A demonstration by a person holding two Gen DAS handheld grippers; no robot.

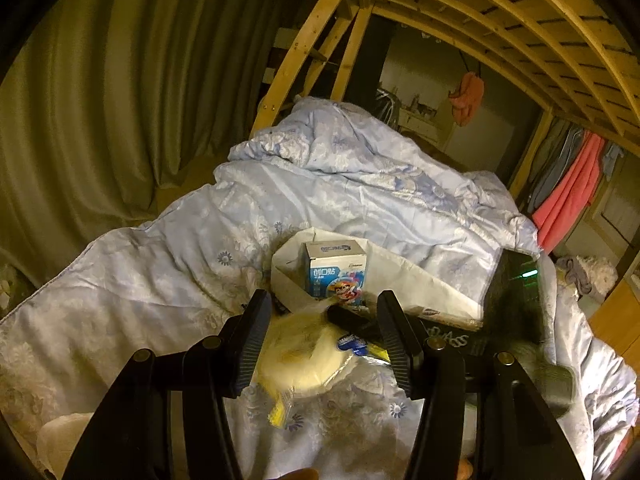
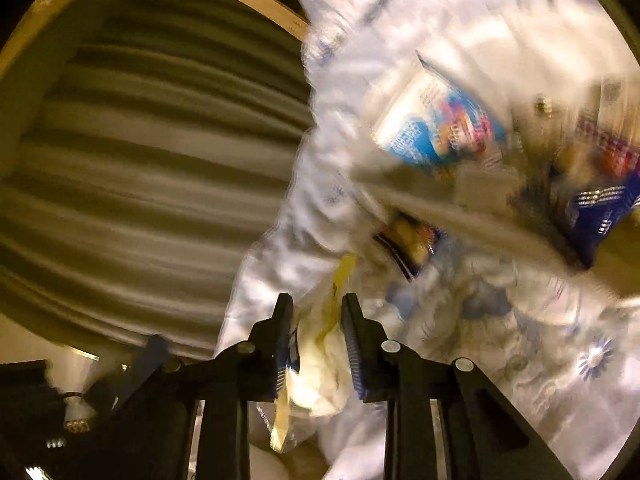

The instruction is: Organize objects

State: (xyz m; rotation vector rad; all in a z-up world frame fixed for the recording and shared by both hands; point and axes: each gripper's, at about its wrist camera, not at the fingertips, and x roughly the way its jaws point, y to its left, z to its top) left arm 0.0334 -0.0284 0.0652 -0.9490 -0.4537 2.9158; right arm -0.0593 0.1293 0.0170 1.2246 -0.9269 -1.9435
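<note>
Left gripper (image 1: 326,316): two black ribbed fingers standing apart, a round, pale yellow bun in a clear plastic wrapper (image 1: 298,360) between them; whether the pads press on it cannot be told.
Right gripper (image 2: 316,316): two black fingers drawn close together, clamped on a crinkled clear wrapper with a yellow strip and a pale, soft lump inside (image 2: 320,360); this view is blurred.
Quilt (image 1: 340,184): soft, rumpled, pale blue fabric with a floral print, covering the bed.
White box (image 1: 404,276): one open, shallow, flat-walled carton lying on the quilt just beyond the left gripper.
Plaster carton (image 1: 336,270): one small upright cardboard box, white and blue with a cartoon print, standing inside the white box.
Dark flat item (image 1: 350,318): one black, oblong shape lying by the bun; too unclear to name.
Blue packets (image 2: 600,200): glossy, blurred, in the right wrist view beside the plaster carton; count uncertain.
Curtain (image 1: 100,120): heavy, olive, hanging in vertical folds.
Bunk frame (image 1: 500,20): pale wooden slats overhead.
Hanging cloths (image 1: 568,188): one coral, several grey-blue beside it.
</note>
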